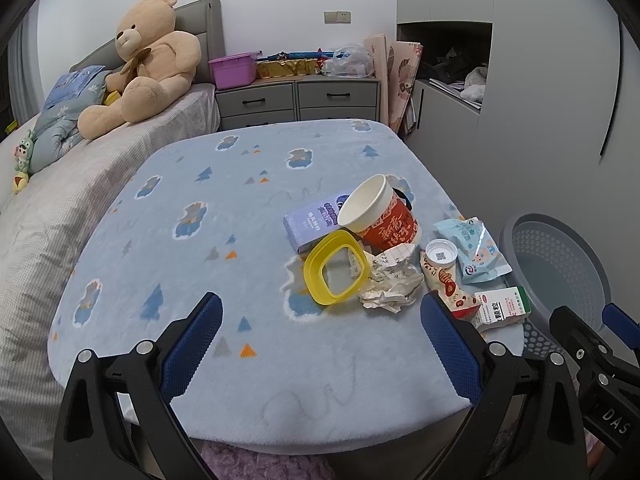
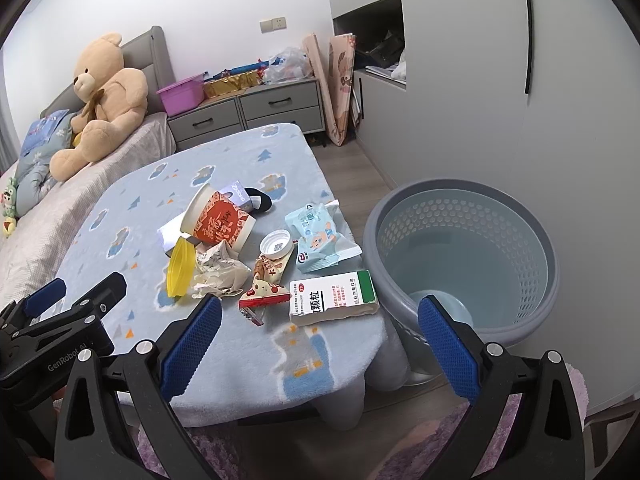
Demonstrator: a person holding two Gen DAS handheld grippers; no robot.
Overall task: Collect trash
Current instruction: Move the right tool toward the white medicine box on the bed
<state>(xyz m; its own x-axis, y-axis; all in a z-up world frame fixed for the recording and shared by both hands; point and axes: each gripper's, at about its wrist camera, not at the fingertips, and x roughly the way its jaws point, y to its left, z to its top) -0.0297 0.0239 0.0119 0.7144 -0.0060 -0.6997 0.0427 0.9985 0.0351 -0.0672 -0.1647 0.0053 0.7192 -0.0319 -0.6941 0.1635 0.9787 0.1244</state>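
Trash (image 2: 260,256) heaped beside basket (image 2: 460,256), 2 grippers spread

**Cloth, paper and plastic around the paper cup**

Under the glossy printed paper cup (image 1: 380,216): matt, fuzzy fleece cover (image 1: 200,240). Just in front: smooth translucent yellow plastic ring (image 1: 336,268), crumpled matt paper (image 1: 392,284). Right of it: shiny foil wrapper (image 2: 320,244), matt cardboard box (image 2: 334,298), perforated smooth plastic basket (image 2: 464,248).

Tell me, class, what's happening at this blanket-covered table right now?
A person holds two grippers, both open and empty, above the near table edge. The left gripper faces a trash pile: a red-and-white paper cup on its side, a yellow plastic ring and crumpled white paper. The right gripper hovers near the grey perforated plastic bin, which looks empty. Nothing is collected yet.
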